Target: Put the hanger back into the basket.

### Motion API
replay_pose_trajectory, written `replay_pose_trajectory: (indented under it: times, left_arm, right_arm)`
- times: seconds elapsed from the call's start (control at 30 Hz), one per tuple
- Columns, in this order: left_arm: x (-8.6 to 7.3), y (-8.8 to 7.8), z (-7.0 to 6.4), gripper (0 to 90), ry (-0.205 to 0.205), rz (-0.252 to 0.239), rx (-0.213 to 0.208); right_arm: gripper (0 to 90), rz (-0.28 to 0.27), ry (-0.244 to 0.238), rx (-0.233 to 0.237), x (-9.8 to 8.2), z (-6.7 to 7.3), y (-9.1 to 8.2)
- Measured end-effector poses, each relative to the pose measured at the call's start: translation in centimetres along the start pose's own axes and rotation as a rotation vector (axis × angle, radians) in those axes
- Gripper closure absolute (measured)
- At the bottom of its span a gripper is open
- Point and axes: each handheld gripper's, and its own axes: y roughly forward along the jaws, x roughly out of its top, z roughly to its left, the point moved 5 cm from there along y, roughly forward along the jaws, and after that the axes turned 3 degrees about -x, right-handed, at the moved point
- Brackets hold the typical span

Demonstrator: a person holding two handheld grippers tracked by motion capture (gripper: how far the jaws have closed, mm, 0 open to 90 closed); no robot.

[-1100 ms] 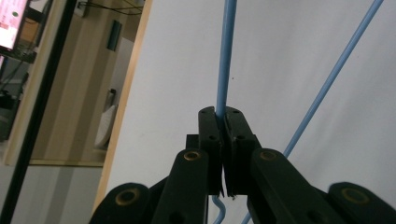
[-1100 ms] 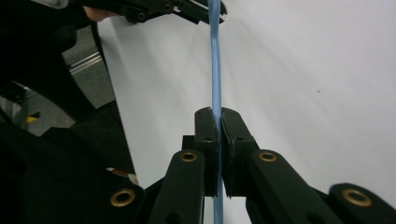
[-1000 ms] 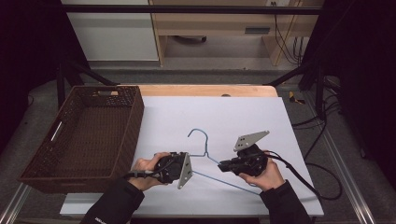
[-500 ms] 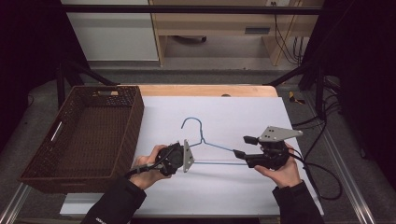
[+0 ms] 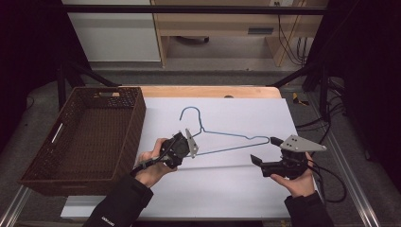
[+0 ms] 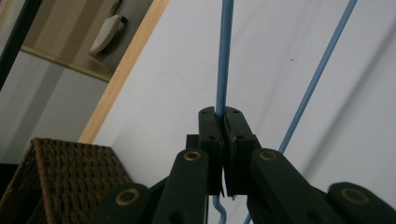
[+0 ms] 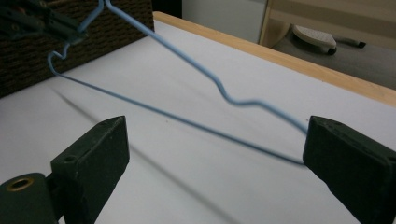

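Observation:
A blue wire hanger [image 5: 222,135] lies across the middle of the white table sheet with its hook [image 5: 189,113] pointing away from me. My left gripper [image 5: 191,143] is shut on the hanger's left corner; in the left gripper view the jaws pinch the blue wire [image 6: 224,60], which runs straight up from them. My right gripper [image 5: 264,150] stands open at the hanger's right end. In the right gripper view the hanger [image 7: 196,70] stretches ahead of the wide jaws, and its bent right end lies close to the tip of the right-hand jaw. Nothing is gripped there.
A dark brown wicker basket [image 5: 137,120] stands at the left of the table, close beside my left hand. The sheet [image 5: 222,194] is bordered by a wooden table edge [image 5: 208,91] at the back. Cables hang off the right side.
The hanger has swung from slanting to nearly level, and its hook has moved farther away from me. My right gripper has shifted right to the hanger's end and now stands open.

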Motion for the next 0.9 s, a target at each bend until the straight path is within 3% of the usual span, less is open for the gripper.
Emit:
replay_pose_trajectory:
  times: [0.13, 0.33, 0.57, 0.9]
  left_arm:
    - [0.2, -0.5, 0.7, 87.3, -0.028, 0.005, 0.004]
    - [0.4, -1.4, 2.1, 87.3, -0.105, 0.01, -0.014]
    - [1.0, -3.0, 4.5, 87.3, -0.186, -0.001, 0.016]
    - [1.0, -5.9, 7.2, 87.3, -0.215, -0.008, 0.059]
  right_arm:
    - [6.6, 0.004, 0.024, -0.005, -1.0, -0.4, -0.2]
    - [6.5, 0.026, 0.051, -0.021, -2.4, -1.1, 0.0]
    - [6.3, 0.03, 0.068, -0.035, -3.4, -1.6, 0.4]
    - [4.6, 0.039, 0.056, -0.054, -4.0, -1.7, 1.0]
